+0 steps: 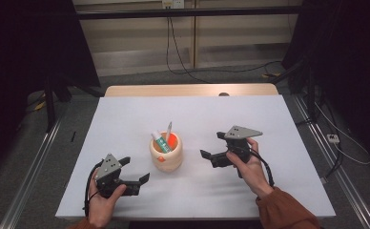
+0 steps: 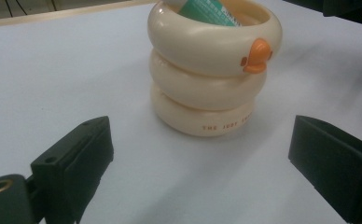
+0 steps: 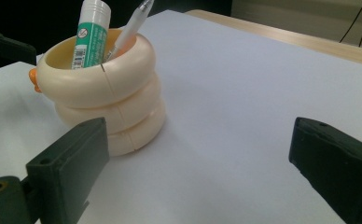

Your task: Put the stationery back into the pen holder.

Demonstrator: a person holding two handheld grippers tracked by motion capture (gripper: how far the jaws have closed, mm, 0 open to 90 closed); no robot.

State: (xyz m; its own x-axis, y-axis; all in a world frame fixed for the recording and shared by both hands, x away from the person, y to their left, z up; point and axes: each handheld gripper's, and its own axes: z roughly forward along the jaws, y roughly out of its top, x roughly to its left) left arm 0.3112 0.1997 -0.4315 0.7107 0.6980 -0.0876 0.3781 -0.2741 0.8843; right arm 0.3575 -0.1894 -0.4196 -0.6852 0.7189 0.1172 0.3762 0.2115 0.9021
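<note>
Cream-coloured, ringed like three stacked doughnuts, the pen holder stands upright near the middle of the bench, a little toward your near edge, with a green-labelled tube and a pen in it. Your left gripper and right gripper flank it, apart from it, both jaws wide and empty.

A white worktop with a bare wooden strip along its far edge; near its middle, slightly toward the near side, stands a cream ringed holder with an orange inside; it holds a green-labelled tube and a pen.
</note>
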